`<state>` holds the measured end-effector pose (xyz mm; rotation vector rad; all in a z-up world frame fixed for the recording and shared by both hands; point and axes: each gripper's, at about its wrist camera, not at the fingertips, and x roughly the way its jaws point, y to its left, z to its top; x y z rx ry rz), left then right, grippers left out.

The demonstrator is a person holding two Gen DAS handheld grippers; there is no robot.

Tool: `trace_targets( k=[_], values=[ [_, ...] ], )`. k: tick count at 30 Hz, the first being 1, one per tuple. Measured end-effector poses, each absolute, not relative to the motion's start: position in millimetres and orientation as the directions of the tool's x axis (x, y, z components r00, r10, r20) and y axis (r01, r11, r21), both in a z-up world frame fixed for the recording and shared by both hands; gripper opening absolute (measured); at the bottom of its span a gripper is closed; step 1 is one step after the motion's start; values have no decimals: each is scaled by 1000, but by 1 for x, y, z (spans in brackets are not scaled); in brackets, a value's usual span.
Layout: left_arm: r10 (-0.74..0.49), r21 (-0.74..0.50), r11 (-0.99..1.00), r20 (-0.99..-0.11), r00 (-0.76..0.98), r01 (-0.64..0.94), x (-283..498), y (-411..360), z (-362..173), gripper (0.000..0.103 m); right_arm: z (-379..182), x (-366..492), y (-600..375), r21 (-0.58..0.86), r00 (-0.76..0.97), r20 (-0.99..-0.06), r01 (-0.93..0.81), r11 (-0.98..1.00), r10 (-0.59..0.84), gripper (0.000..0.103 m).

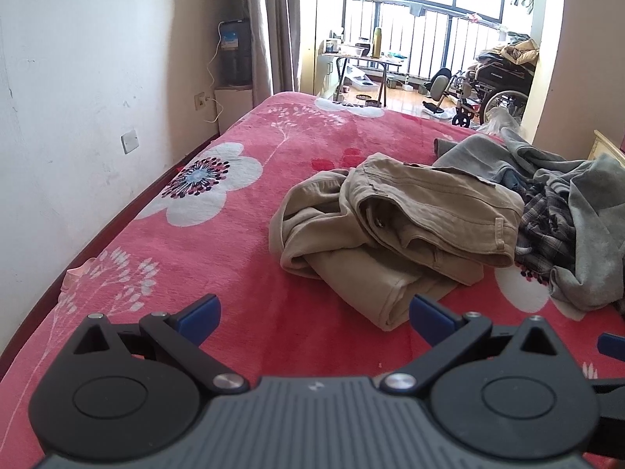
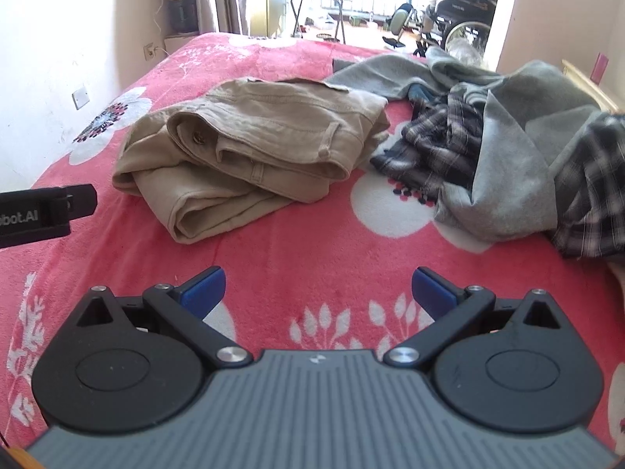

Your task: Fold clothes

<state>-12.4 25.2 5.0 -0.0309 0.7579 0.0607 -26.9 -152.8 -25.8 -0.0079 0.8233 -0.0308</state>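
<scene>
While both grippers hover low over a red floral blanket [image 2: 312,258], the trousers [image 2: 250,148], tan and crumpled, lie just beyond them. Partial white lettering, "bot.AI", shows on the left gripper's black body [image 2: 43,215], left of the trousers. Left gripper [image 1: 314,318] and right gripper [image 2: 318,291] both have blue fingertips spread wide, holding nothing. Grey and plaid clothes [image 2: 508,148] are heaped right of the trousers.

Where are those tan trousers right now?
The tan trousers lie bundled mid-bed on the red floral blanket, left of the grey and plaid clothes pile, ahead of both open grippers.
</scene>
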Motion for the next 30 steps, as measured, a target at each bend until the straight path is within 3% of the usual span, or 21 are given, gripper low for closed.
trace_targets(
  k=[30],
  values=[
    [60, 13, 997, -694, 717, -70, -15, 18, 2, 103, -29, -27, -161, 37, 652, -758, 45, 998, -1, 102]
  ],
)
